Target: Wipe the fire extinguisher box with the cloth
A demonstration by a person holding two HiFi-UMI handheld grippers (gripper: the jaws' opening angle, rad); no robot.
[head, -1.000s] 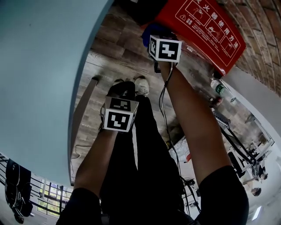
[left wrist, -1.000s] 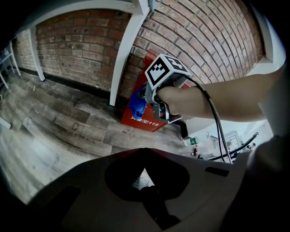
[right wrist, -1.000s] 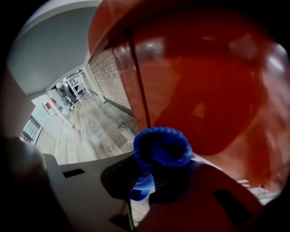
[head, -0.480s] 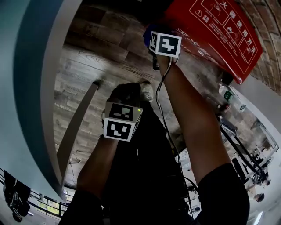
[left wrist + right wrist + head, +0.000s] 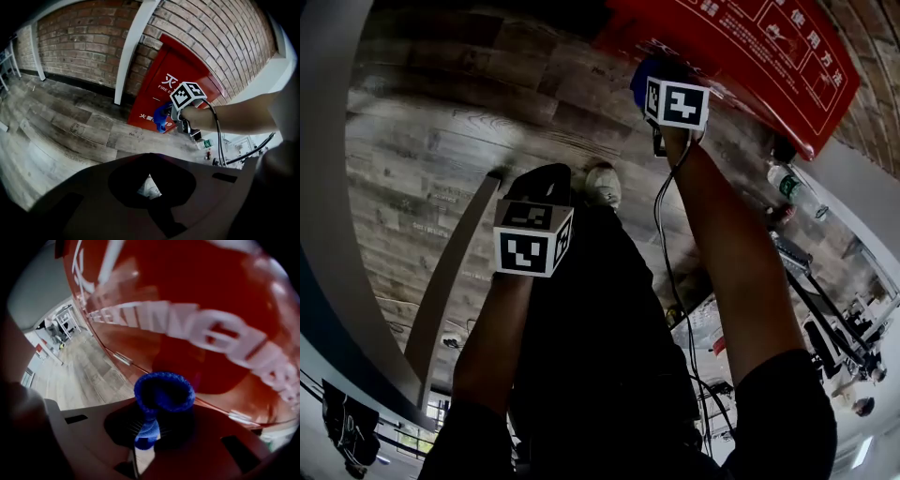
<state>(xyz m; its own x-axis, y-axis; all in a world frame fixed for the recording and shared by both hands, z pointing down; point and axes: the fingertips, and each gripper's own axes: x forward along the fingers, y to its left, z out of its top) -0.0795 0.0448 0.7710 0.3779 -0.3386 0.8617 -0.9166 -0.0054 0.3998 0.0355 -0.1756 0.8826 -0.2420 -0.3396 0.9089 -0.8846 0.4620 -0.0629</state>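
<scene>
Looking down in the head view, the right gripper reaches out on a straight arm to the lower edge of the red fire extinguisher box, with the blue cloth bunched just past its marker cube. The left gripper sits nearer the body over the wood floor, well apart from the box. A shoe shows below the legs, and a bottle lies right of the box.

Left gripper view: its 2 jaws meet at the tips and hold nothing; only a small sliver of light shows behind them at the left gripper. Beyond, the right gripper has the cloth at the bottom of the box, which stands against a brick wall beside a white post.

Right gripper view: the 2 jaws of the right gripper are pinched on the cloth, which flares out above them in a round fold. The box front fills the frame just behind the cloth; contact cannot be confirmed. Floor at left.
</scene>
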